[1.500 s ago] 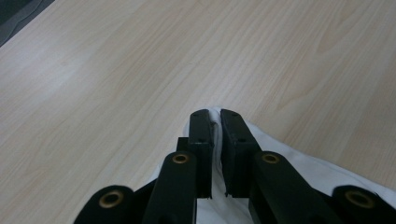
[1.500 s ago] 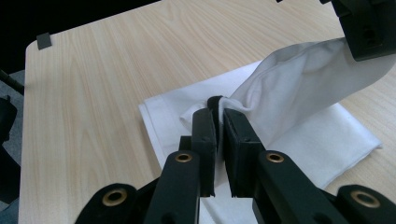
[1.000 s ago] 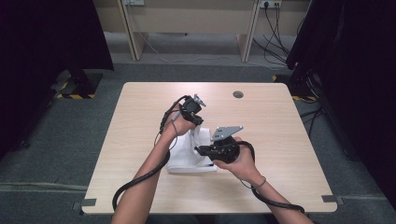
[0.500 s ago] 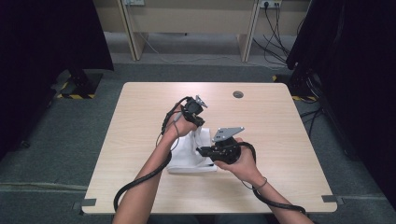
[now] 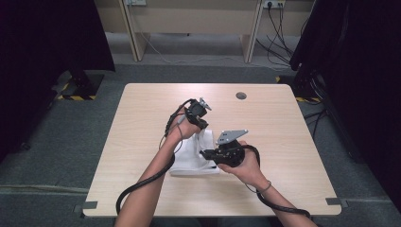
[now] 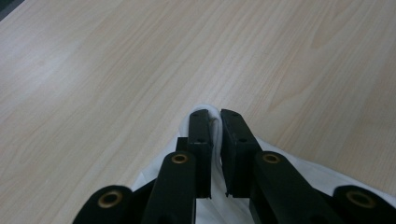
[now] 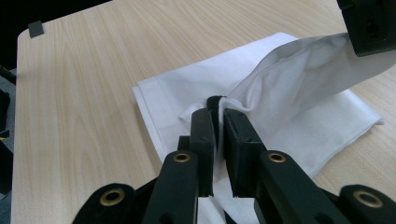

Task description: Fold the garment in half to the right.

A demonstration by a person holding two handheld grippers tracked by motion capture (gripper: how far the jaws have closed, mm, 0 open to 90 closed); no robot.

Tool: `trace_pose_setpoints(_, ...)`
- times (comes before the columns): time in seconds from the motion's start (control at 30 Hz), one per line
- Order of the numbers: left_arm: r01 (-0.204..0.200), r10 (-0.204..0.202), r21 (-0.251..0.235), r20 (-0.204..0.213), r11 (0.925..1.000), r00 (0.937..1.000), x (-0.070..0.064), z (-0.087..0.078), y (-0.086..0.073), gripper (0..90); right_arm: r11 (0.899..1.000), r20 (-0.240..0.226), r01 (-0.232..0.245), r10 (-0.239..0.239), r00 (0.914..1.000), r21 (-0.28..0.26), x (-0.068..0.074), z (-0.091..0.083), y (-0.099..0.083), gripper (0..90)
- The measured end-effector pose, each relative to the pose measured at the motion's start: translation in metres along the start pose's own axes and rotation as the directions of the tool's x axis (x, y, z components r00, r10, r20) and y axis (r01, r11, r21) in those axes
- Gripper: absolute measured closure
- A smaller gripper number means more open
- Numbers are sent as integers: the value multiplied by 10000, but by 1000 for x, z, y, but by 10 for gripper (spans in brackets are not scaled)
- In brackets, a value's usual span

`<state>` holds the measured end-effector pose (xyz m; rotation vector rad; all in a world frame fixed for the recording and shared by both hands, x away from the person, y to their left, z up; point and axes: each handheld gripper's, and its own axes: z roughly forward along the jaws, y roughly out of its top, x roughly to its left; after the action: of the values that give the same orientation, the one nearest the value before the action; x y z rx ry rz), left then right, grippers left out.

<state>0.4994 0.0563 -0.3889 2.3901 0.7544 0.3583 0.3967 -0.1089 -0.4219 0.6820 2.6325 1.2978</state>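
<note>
White cloth [image 5: 191,158]: folded, lying on the wooden table [image 5: 118,142] near its front edge. We clamp the left gripper [image 6: 215,122] on one raised fold and the right gripper [image 7: 218,112] on another, the layer stretched between them.

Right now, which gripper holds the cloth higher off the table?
The left gripper: it pinches a lifted corner of the white cloth, which hangs from it. The right gripper pinches a fold low over the table.
</note>
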Motion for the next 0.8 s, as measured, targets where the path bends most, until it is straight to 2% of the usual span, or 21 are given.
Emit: trace_pose_setpoints(0.8,-46,46,51,76,10000,10000,-4,7,0,822,9999,44,-111,110,9999,75,-3,-1,-7,824)
